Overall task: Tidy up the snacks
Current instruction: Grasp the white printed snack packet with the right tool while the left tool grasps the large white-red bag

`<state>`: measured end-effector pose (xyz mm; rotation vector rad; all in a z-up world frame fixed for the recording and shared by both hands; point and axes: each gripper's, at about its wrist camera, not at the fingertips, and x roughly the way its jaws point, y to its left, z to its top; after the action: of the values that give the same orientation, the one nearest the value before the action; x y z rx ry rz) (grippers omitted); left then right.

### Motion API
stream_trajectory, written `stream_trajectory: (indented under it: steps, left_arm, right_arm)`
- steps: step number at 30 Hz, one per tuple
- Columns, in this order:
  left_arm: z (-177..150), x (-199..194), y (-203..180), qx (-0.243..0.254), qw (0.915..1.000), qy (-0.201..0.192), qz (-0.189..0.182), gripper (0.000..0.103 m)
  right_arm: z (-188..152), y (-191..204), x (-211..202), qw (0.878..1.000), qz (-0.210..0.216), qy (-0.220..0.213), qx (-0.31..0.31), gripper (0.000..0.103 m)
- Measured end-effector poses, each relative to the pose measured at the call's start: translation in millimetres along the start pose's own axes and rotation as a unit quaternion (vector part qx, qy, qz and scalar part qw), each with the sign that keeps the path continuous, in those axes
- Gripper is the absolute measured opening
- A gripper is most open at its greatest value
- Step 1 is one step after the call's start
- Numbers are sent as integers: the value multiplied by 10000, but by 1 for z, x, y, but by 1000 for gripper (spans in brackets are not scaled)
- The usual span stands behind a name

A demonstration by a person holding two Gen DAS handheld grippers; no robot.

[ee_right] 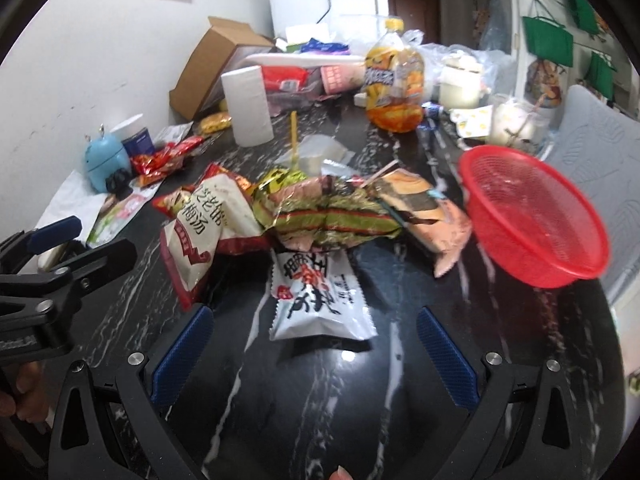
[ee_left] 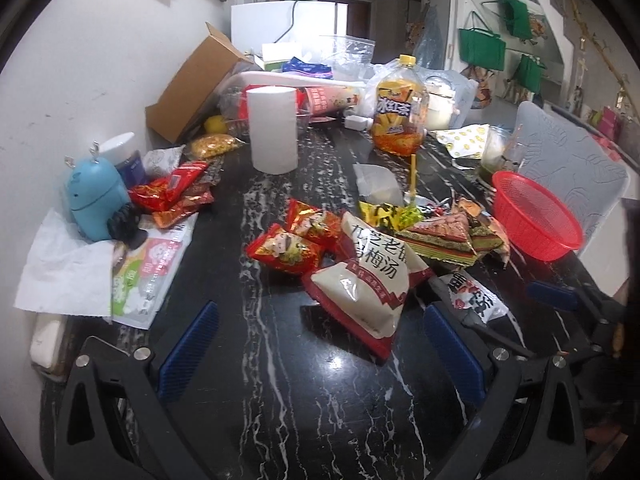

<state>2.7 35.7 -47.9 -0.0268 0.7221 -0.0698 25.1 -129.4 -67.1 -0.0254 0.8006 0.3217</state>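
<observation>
A heap of snack packets lies mid-table on black marble. A big white and red plum-soup bag sits nearest my left gripper, which is open just short of it. A small white packet with black and red print lies right in front of my right gripper, open and empty. Green striped wafer packs, two red packets and a pink cake packet fill the pile. An empty red mesh basket stands at the right.
More red packets lie at the left beside a blue figurine and a white tissue. A paper roll, an iced-tea bottle, a cardboard box and jars crowd the far end. A grey chair stands right.
</observation>
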Motion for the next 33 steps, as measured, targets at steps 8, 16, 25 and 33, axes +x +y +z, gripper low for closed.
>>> stream_trajectory:
  steps: [8,16,25,33]
  left_arm:
    - [-3,12,10,-121,9998,101,-119,103]
    - [-4,17,14,-211,9992,161,-287,103]
    - [4,30,4,-63,9985,250,-484,103]
    - [11,52,-9,252,9982,410,-359,103]
  right_arm:
    - [6,-1,33,9993,3,347,-103,103]
    - [7,-3,39,9989,-12,461,-26,61]
    - [0,-9,21,9986,375,339,126,41]
    - [-9,-15,10,9987,334,338,201,40]
